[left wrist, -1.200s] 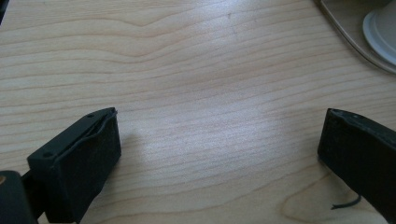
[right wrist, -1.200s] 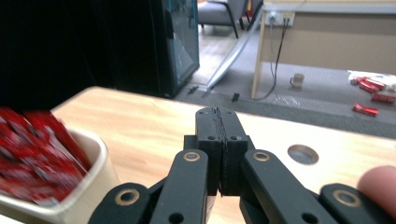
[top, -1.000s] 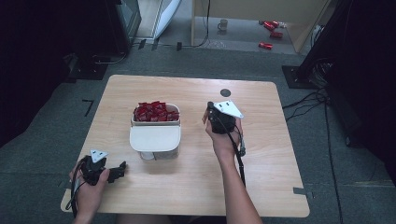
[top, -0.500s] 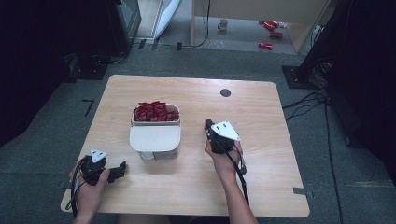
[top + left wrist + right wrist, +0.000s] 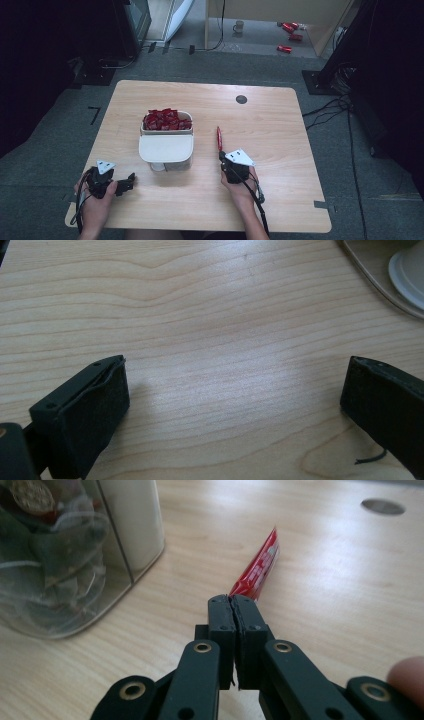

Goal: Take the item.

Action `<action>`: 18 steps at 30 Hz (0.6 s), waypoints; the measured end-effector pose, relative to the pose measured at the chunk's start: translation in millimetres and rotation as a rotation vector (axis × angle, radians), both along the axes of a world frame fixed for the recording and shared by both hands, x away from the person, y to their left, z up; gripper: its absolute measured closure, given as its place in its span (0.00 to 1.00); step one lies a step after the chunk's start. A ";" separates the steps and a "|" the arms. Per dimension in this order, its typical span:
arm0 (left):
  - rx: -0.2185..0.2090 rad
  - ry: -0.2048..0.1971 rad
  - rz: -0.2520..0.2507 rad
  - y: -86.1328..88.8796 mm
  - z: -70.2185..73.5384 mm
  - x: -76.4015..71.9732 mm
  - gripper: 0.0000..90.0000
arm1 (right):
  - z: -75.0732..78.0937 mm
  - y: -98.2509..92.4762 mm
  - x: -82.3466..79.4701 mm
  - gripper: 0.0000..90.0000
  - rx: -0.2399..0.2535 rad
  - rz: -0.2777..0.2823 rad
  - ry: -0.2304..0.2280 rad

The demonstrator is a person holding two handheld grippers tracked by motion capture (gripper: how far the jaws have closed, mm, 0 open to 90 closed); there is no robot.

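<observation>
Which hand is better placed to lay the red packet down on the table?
The right. Its hand-held gripper is shut on the red packet, low over the table beside the container. The left hand-held gripper is open, holds nothing, and rests near the table's front left corner.

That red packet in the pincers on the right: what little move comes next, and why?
Probably opening the jaws to let it go. The right gripper is shut on one end of the red packet, which already stretches along the table beside the container of similar packets.
</observation>
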State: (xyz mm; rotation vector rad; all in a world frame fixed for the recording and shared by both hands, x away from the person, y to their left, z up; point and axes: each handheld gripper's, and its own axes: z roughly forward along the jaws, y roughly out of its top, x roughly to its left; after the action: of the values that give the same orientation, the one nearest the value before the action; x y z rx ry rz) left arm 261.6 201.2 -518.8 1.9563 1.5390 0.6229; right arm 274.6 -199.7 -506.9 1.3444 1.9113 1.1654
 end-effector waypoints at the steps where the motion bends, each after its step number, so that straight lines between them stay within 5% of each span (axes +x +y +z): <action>1: 0.000 0.000 0.000 0.0 0.0 0.0 0.00 | -2.0 0.2 0.4 0.97 0.001 0.006 0.019; 5: 0.000 0.000 0.000 0.0 0.0 0.0 0.00 | -4.3 0.6 1.9 0.89 0.011 0.024 0.050; 9: 0.000 0.000 0.000 0.0 0.0 0.0 0.00 | -3.1 -1.7 2.8 0.61 0.043 0.019 0.068; 18: 0.000 0.000 0.000 0.0 0.0 0.0 0.00 | 8.3 -16.6 1.0 0.43 0.085 0.021 0.068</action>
State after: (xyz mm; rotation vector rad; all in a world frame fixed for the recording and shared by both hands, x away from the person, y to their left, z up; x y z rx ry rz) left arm 261.6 201.2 -518.8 1.9567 1.5390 0.6229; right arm 275.6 -216.3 -498.6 1.4287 1.9470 1.2384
